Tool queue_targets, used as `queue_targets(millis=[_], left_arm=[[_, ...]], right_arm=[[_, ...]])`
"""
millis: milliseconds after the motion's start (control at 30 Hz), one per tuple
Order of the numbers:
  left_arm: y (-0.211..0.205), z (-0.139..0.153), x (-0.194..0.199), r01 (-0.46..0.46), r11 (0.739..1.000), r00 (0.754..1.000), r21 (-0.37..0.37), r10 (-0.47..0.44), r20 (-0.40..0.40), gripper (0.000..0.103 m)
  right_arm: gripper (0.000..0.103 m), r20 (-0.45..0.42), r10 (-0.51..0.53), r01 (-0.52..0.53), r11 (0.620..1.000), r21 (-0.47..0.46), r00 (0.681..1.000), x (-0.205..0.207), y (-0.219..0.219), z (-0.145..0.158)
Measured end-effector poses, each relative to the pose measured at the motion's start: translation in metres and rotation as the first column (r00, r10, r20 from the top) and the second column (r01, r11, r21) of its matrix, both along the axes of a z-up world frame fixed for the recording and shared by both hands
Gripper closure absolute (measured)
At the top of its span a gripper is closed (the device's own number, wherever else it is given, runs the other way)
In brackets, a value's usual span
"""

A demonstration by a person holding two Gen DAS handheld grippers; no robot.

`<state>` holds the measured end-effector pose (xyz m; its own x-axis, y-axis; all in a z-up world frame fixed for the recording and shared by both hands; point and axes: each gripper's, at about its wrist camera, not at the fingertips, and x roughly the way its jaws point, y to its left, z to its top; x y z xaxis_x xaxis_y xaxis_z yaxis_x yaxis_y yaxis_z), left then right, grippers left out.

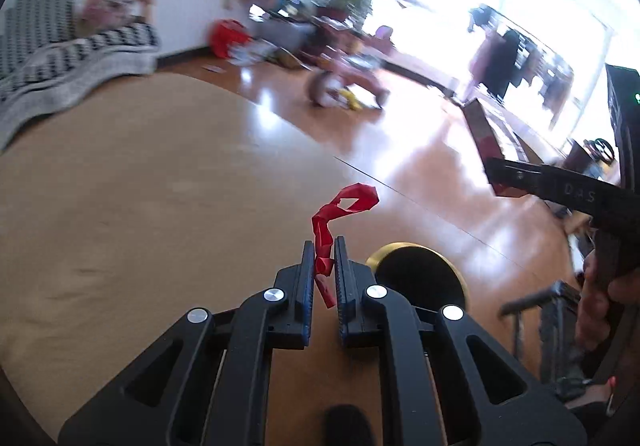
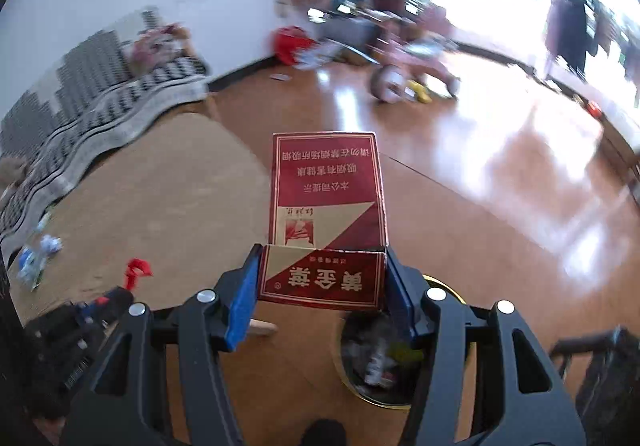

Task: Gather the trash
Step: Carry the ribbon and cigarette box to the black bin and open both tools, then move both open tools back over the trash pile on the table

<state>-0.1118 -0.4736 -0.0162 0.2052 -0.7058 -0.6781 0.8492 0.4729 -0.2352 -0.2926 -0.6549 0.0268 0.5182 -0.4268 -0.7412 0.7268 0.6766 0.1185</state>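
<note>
Currently, left gripper (image 1: 324,258): closed on thin crinkled red plastic strip (image 1: 340,214).
Right gripper (image 2: 322,278): clamping red-and-tan cardboard cigarette carton (image 2: 326,202) above gold-rimmed round trash bin (image 2: 380,366).
Risk: strip likely slips free; carton may catch the rim.

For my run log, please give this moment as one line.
left gripper: shut on red wrapper | right gripper: shut on red carton | bin: below
</note>
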Motion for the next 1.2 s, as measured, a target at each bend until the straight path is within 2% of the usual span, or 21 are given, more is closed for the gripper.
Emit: queue_targets(millis=[133,333,567,867,900,933,967,1000,1033,1200], left_arm=[[-0.056,-0.029,-0.036,0.067,0.997,0.995,0.031,-0.064,-0.078,0.094],[-0.102,-0.072,-0.065,0.092,0.993,0.974,0.076,-0.074,-0.212,0.094],[-0.130,-0.090,-0.081,0.138,0.984,0.969,0.116,-0.110,-0.220,0.094],[-0.140,-0.088,-0.082,0.151,0.983,0.963,0.103,-0.123,-0.238,0.093],[-0.143,-0.089,-0.084,0.146,0.984,0.965,0.105,-0.118,-0.236,0.092],[-0.145,-0.089,-0.085,0.145,0.983,0.965,0.109,-0.117,-0.234,0.078],[-0.144,-0.090,-0.086,0.147,0.983,0.965,0.107,-0.119,-0.233,0.052],[-0.143,-0.089,-0.086,0.141,0.985,0.967,0.102,-0.115,-0.228,0.043],[-0.141,-0.088,-0.084,0.132,0.987,0.969,0.095,-0.109,-0.222,0.040],[-0.131,-0.087,-0.075,0.118,0.987,0.971,0.106,-0.092,-0.221,0.036]], right_arm=[[0.047,-0.056,-0.077,0.081,0.994,0.071,0.995,-0.037,-0.035,-0.030],[0.047,-0.147,-0.132,0.156,0.973,0.170,0.980,-0.065,-0.066,-0.065],[0.047,-0.180,-0.143,0.176,0.967,0.186,0.973,-0.068,-0.070,-0.072],[0.045,-0.189,-0.156,0.191,0.964,0.183,0.970,-0.066,-0.075,-0.074],[0.040,-0.192,-0.162,0.197,0.964,0.180,0.968,-0.062,-0.075,-0.075],[0.035,-0.195,-0.169,0.204,0.963,0.176,0.966,-0.063,-0.076,-0.075],[0.026,-0.198,-0.177,0.211,0.963,0.165,0.964,-0.063,-0.076,-0.074],[0.024,-0.201,-0.184,0.215,0.966,0.144,0.962,-0.063,-0.075,-0.072],[0.024,-0.201,-0.185,0.214,0.967,0.137,0.962,-0.062,-0.074,-0.072],[0.024,-0.190,-0.169,0.197,0.971,0.138,0.967,-0.053,-0.067,-0.068]])
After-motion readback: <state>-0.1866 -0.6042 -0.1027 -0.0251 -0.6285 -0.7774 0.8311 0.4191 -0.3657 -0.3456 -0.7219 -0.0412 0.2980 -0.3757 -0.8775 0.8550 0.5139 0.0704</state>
